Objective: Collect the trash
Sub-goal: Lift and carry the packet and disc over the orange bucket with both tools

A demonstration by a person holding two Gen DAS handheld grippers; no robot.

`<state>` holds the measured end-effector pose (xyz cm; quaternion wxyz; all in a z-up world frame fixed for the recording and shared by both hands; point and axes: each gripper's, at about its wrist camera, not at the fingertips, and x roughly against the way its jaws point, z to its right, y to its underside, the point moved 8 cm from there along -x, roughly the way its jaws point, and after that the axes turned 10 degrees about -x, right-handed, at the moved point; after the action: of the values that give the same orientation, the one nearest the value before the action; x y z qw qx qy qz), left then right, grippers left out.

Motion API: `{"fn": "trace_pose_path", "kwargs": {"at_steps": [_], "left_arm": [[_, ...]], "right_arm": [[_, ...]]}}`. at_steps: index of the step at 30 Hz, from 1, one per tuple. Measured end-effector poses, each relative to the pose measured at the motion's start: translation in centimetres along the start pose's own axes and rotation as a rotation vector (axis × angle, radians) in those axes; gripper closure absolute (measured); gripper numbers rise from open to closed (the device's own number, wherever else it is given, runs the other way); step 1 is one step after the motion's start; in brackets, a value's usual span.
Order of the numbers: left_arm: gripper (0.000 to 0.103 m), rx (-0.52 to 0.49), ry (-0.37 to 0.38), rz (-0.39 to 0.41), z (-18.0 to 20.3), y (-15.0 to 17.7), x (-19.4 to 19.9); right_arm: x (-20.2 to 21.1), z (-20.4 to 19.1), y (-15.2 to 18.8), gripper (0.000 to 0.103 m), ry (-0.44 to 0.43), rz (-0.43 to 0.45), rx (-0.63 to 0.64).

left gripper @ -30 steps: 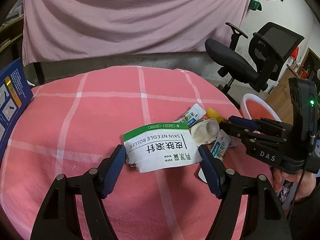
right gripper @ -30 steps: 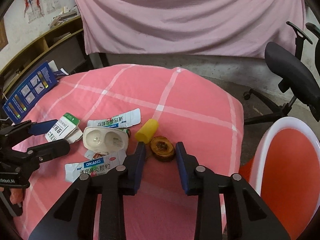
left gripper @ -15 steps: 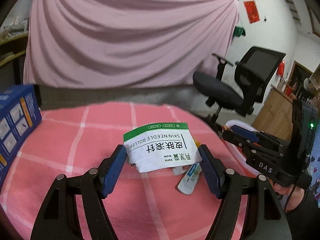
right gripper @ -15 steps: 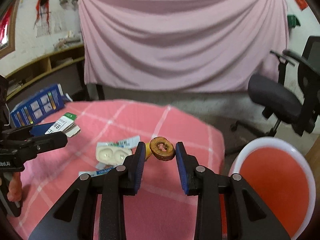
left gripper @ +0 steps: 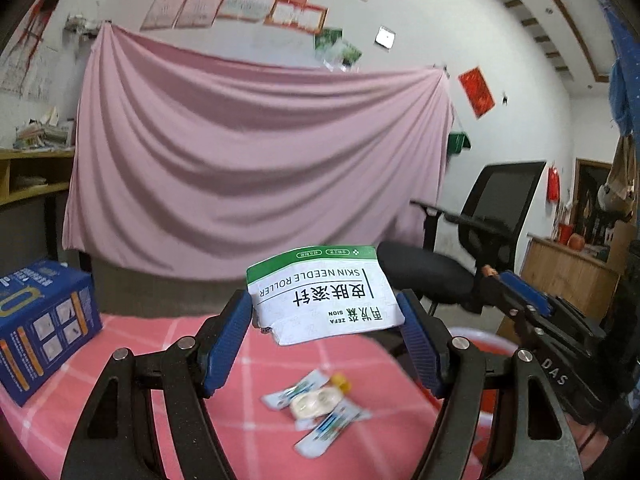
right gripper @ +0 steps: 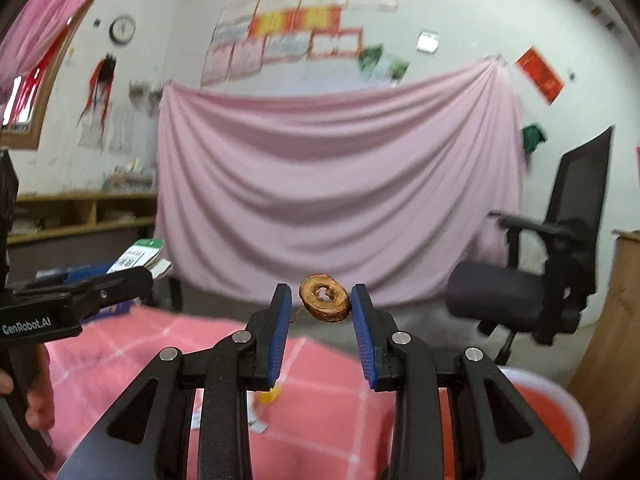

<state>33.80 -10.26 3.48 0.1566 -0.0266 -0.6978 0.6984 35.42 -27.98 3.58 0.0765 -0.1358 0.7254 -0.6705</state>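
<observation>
My left gripper (left gripper: 324,304) is shut on a white and green "skin needle roller" box (left gripper: 322,294) and holds it high above the pink checked table (left gripper: 132,364). My right gripper (right gripper: 320,300) is shut on a brown dried fruit ring (right gripper: 325,298), also lifted high. Below on the table lie a white blister tray (left gripper: 316,402), several sachets (left gripper: 326,430) and a yellow cap (left gripper: 340,381). The red basin with a white rim (right gripper: 548,420) sits low at the right. The left gripper with its box shows in the right wrist view (right gripper: 138,260).
A blue box (left gripper: 44,320) stands at the table's left edge. A black office chair (left gripper: 480,248) stands to the right, beyond the table. A pink sheet (left gripper: 256,168) hangs on the back wall. Wooden shelves (right gripper: 80,216) line the left wall.
Both grippers have risen from the table, each carrying its item. The views now tilt up towards the wall, and the remaining trash lies far below.
</observation>
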Motion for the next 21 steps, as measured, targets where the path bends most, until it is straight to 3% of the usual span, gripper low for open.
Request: {"fn": "trace_pose_path", "kwargs": {"at_steps": [4, 12, 21], "left_arm": [[0.035, -0.01, 0.025, 0.024, 2.6, -0.8, -1.2], [0.035, -0.07, 0.12, 0.023, 8.8, -1.8, -4.2], [0.035, -0.107, 0.234, -0.042, 16.3, -1.7, -8.4]], "right_arm": [[1.5, 2.5, -1.2, 0.074, 0.059, 0.069, -0.028], [4.1, 7.8, -2.2, 0.074, 0.159, 0.105, -0.078], [5.6, 14.3, -0.9, 0.073, 0.273, 0.045, -0.176]]}}
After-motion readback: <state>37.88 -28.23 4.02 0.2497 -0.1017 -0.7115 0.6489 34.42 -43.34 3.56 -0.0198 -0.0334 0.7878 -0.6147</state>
